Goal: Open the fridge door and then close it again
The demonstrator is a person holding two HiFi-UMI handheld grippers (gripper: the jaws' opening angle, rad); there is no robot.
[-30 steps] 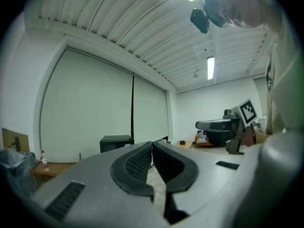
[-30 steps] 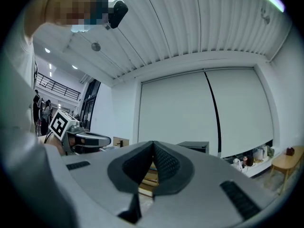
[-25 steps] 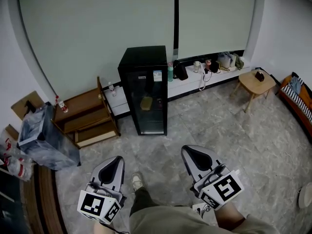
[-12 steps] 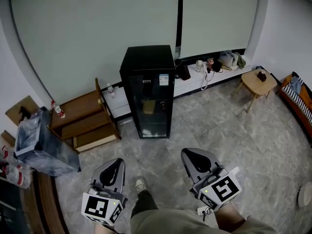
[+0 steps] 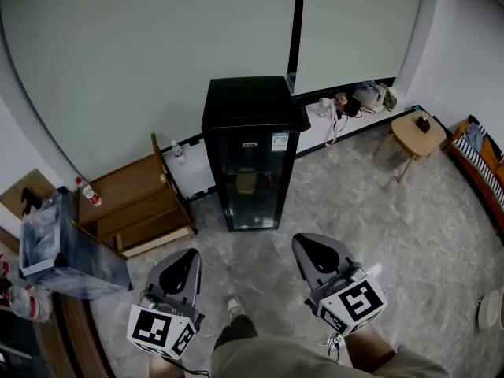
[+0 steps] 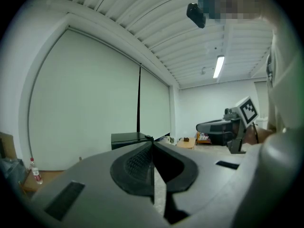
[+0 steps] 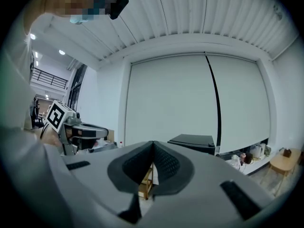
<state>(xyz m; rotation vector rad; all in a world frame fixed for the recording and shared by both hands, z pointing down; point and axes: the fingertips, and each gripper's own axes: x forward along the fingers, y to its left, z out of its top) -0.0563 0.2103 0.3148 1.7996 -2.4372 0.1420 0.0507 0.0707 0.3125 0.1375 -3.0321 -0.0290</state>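
Note:
A tall black fridge (image 5: 252,160) with a glass door stands against the back wall in the head view, door closed, a few items faintly visible inside. Its top also shows in the left gripper view as the fridge (image 6: 129,137) and in the right gripper view as the fridge (image 7: 195,141). My left gripper (image 5: 187,258) and right gripper (image 5: 309,246) are held low, side by side, well short of the fridge. Both are shut with nothing between their jaws.
A wooden shelf unit (image 5: 134,203) stands left of the fridge, with a grey bin (image 5: 59,246) nearer me. A low white ledge (image 5: 346,109) with bags and bottles runs right of the fridge. A small wooden stool (image 5: 416,136) stands at right. The person's legs show below.
The fridge has grown larger and shifted slightly right in the head view as I move toward it. Both grippers keep their place in the frame, still shut.

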